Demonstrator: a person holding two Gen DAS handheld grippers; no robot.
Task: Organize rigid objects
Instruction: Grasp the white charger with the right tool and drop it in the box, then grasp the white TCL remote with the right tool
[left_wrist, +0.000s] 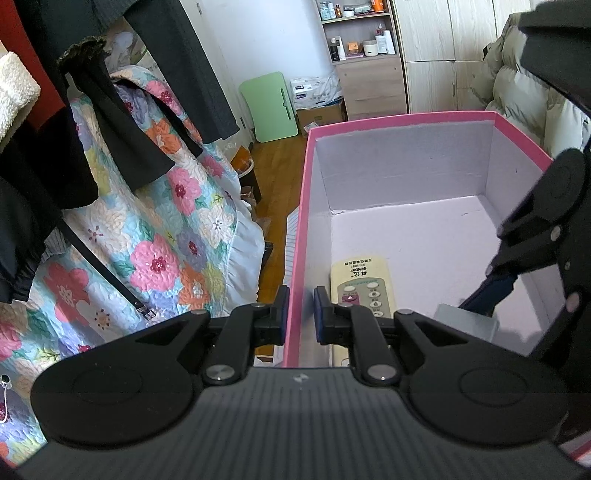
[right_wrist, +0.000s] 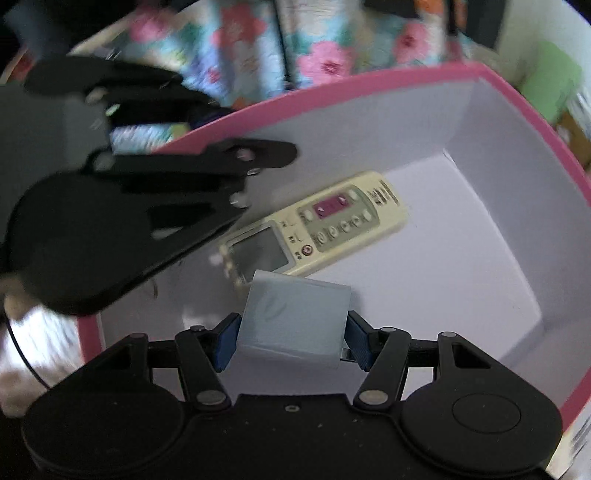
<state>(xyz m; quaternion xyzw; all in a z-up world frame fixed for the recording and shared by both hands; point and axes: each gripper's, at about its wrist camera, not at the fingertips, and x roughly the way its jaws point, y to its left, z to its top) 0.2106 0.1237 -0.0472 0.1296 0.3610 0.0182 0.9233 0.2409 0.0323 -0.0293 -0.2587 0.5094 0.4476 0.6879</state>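
1. Straddling the left wall of the pink-rimmed cardboard box with a pale lilac-white inside (left_wrist: 399, 177), the left tool (left_wrist: 298, 314) had one blue-padded finger outside the wall and one inside, with the pink wall running up between them.
2. Its fingers stood only slightly apart; whether they actually pressed on the wall could not be told from the left wrist view.
3. The right tool (right_wrist: 291, 338) pinched a pale blue-grey rectangular block (right_wrist: 293, 317) between its blue pads, one pad on each side face.
4. That block hung over the inside of the box, just above the near end of a cream air-conditioner remote control with grey-green buttons and a small screen (right_wrist: 314, 225).
5. The remote lay flat on the box floor, face up and set diagonally, its screen end nearest the right tool.
6. In the left wrist view the remote's button end (left_wrist: 364, 284) lay just beyond the inner finger, and the right tool reached in from the right side of the box.
7. A floral quilted bedspread in pink, blue and orange (left_wrist: 155, 229) lay beside the box on the left.
8. Dark garments (left_wrist: 110, 122) hung over the bedspread.
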